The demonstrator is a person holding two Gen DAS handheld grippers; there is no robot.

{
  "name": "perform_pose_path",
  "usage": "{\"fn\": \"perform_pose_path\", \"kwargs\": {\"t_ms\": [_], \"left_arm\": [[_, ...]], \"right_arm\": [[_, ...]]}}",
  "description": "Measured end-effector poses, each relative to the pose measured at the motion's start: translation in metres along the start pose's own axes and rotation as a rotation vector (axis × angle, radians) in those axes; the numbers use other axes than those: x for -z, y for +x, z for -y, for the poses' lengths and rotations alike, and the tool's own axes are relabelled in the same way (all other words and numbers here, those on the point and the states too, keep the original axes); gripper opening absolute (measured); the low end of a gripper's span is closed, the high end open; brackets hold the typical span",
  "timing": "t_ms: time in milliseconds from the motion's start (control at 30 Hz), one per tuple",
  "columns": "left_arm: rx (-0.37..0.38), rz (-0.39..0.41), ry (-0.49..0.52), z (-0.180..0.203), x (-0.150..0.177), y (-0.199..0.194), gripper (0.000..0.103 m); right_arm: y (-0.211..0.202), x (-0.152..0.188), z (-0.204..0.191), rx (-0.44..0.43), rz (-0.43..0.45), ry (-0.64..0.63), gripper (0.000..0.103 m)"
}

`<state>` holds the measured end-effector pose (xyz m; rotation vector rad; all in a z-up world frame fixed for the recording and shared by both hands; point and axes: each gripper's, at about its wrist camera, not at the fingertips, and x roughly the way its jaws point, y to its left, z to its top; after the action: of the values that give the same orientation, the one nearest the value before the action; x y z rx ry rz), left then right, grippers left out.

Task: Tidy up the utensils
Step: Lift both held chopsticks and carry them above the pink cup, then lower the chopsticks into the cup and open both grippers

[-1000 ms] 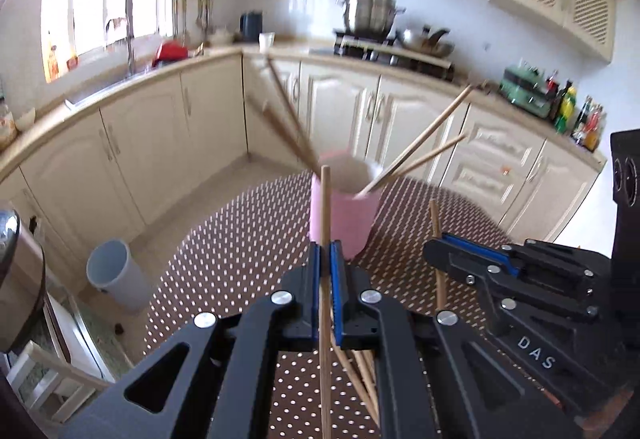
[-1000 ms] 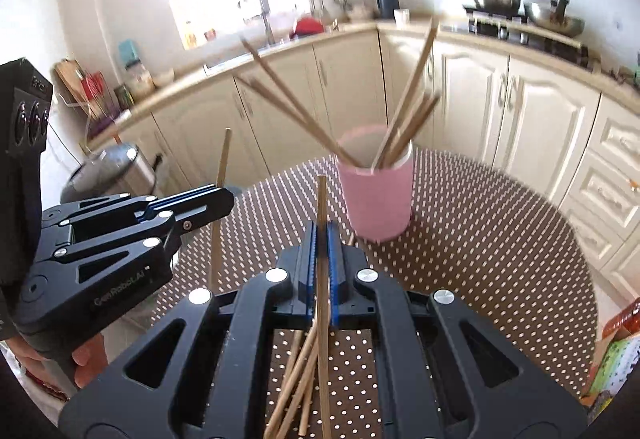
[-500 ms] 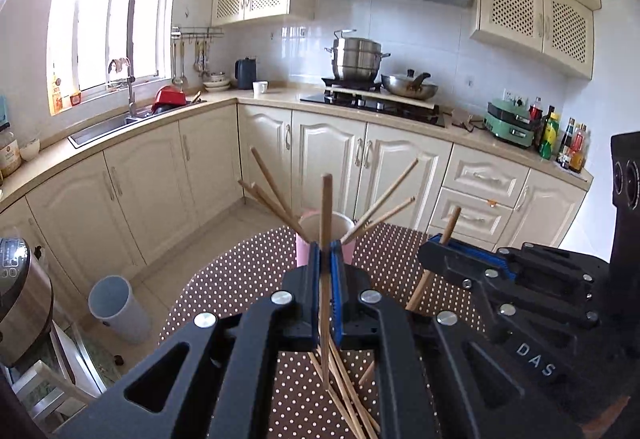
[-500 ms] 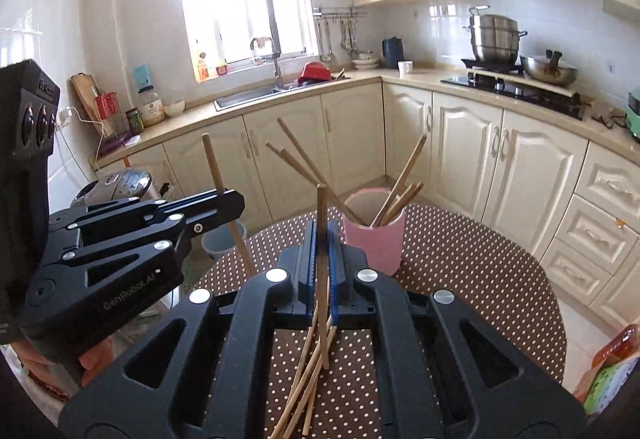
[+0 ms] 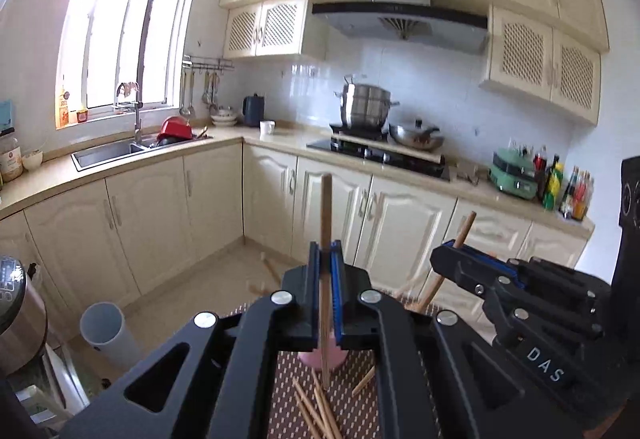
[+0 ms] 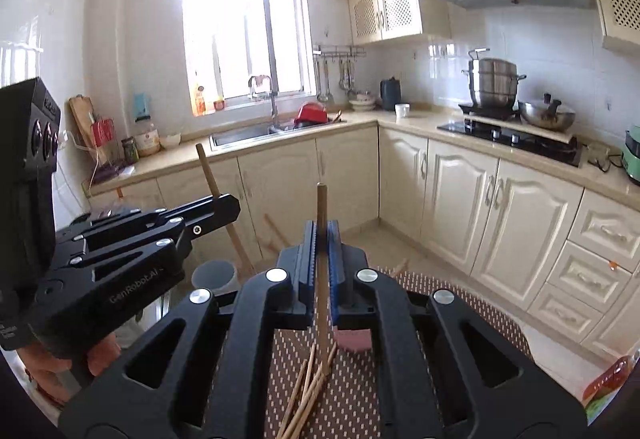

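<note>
Wooden chopsticks: you pinched 1 upright in each gripper, left (image 5: pixel 326 271) and right (image 6: pixel 322 251), probably for dropping into the pink cup (image 5: pixel 320 359) at 6 o'clock, beside loose chopsticks (image 6: pixel 306 395).

Table (image 6: pixel 460 303) is covered with a brown cloth with white dots, its rounded far edge visible at about 2 o'clock in the right wrist view. A pink cup (image 5: pixel 320 359) stands on it, mostly hidden, with loose wooden chopsticks (image 6: pixel 304 395) lying fanned at its 6 o'clock side
</note>
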<state>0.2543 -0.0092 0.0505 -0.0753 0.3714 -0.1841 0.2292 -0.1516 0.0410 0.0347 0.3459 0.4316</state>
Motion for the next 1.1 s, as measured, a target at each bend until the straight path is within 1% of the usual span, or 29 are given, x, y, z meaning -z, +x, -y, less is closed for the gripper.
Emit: {"fn": "perform_pose_path", "kwargs": {"t_ms": [200,333,433,633,867,933,1000,1033,1067,1100], "left_arm": [[0.010,0.070,-0.046,-0.004,-0.025,0.015,0.006],[0.025,0.111,-0.070,-0.006,-0.031,0.021,0.006],[0.027,0.120,-0.074,-0.005,-0.029,0.031,0.006],[0.015,0.076,-0.073,-0.004,-0.014,0.054,0.006],[-0.010,0.007,-0.032,-0.001,0.005,0.075,0.006],[-0.022,0.003,-0.027,-0.002,0.009,0.078,0.006],[-0.012,-0.027,-0.015,-0.003,0.012,0.083,0.007],[-0.010,-0.036,-0.011,-0.004,0.014,0.084,0.008],[-0.006,-0.048,-0.006,-0.004,0.015,0.085,0.019],[-0.007,-0.052,-0.001,-0.004,0.015,0.084,0.034]], "right_arm": [[0.014,-0.024,0.009,0.007,0.060,0.001,0.006],[0.022,-0.032,0.016,0.018,0.088,0.011,0.006],[0.027,-0.034,0.022,0.025,0.107,0.020,0.006],[0.033,-0.030,0.028,0.058,0.140,0.025,0.006],[0.041,-0.022,0.035,0.058,0.142,0.049,0.006],[0.042,-0.023,0.036,0.060,0.152,0.052,0.006],[0.043,-0.025,0.036,0.064,0.164,0.054,0.006],[0.044,-0.025,0.036,0.062,0.168,0.057,0.006],[0.045,-0.025,0.036,0.063,0.173,0.057,0.006],[0.046,-0.025,0.034,0.068,0.181,0.051,0.006]]}}
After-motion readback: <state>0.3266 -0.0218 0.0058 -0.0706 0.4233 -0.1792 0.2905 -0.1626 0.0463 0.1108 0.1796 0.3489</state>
